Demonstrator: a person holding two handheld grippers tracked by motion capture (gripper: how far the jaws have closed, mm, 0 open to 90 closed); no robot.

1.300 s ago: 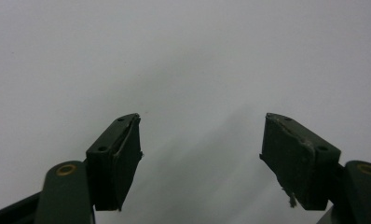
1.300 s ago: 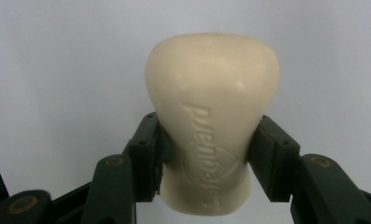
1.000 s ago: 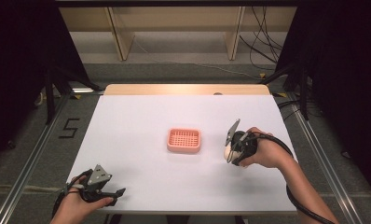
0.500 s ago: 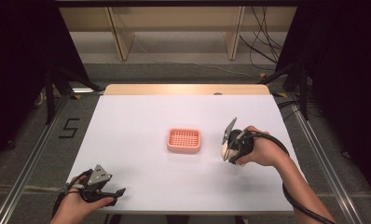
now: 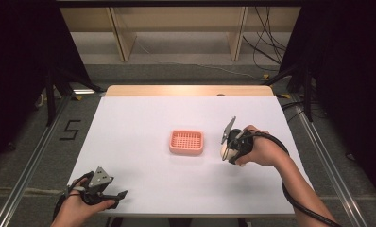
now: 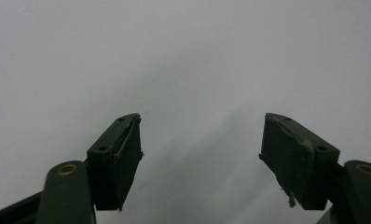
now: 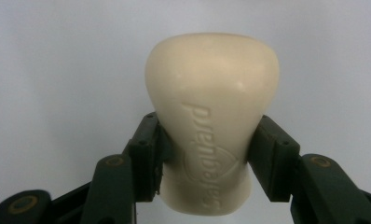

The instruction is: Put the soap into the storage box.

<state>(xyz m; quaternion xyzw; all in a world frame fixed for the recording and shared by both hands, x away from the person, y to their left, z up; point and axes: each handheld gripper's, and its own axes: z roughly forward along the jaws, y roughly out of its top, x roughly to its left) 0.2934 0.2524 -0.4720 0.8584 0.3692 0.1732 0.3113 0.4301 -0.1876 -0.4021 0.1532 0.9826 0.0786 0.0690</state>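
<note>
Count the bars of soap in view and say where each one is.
1. The bar of soap is clamped in the right claw, just right of the pink tray. No other can be seen.

A cream, rounded bar of soap (image 7: 211,121) embossed "Safeguard" is clamped at its narrower waist between two black jaws, above the white table, just right of a pink, slotted rectangular plastic soap dish (image 5: 186,142), apart from it.
</note>
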